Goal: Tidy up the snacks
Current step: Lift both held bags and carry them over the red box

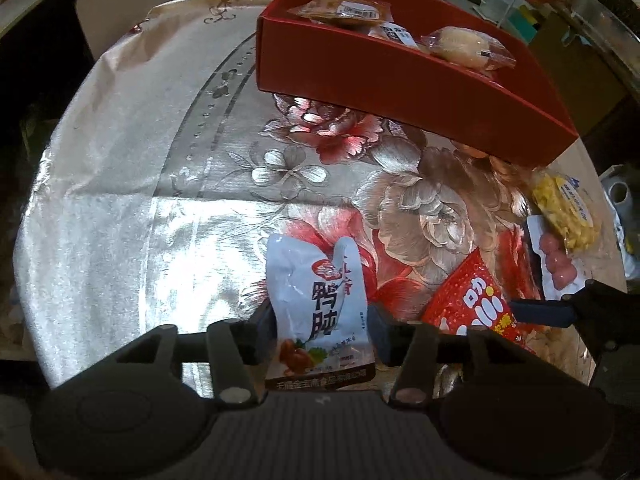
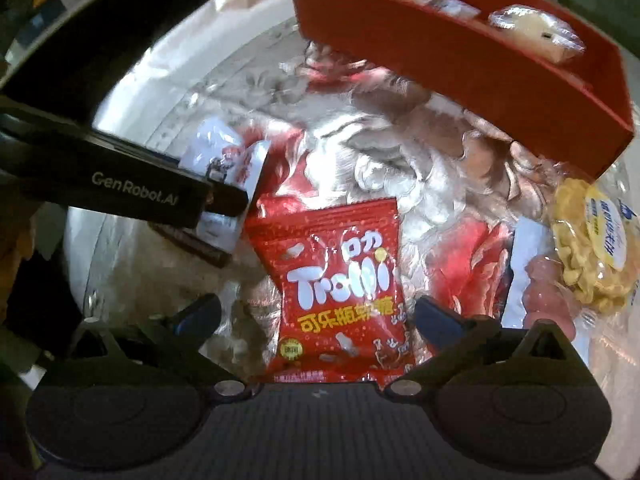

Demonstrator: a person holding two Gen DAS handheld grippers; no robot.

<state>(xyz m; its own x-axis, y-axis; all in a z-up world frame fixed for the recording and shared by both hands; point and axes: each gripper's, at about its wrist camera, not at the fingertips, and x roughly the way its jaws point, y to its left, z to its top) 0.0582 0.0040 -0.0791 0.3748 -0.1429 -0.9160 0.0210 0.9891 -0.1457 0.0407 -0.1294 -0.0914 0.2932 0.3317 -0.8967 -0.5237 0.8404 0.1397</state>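
My left jaws (image 1: 320, 330) sit loosely around the white packet (image 1: 318, 312); its bottom is hidden. My right jaws (image 2: 320, 320) gape over the red candy bag (image 2: 340, 292) on the shiny flowered desk (image 1: 132, 184).

A dining table in somebody's home, by the look of it.
A shiny floral tablecloth (image 1: 312, 148) covers the round table, a red gift box (image 1: 400, 80) of wrapped snacks sits on it, and cluttered cardboard boxes (image 1: 576, 60) stand behind.
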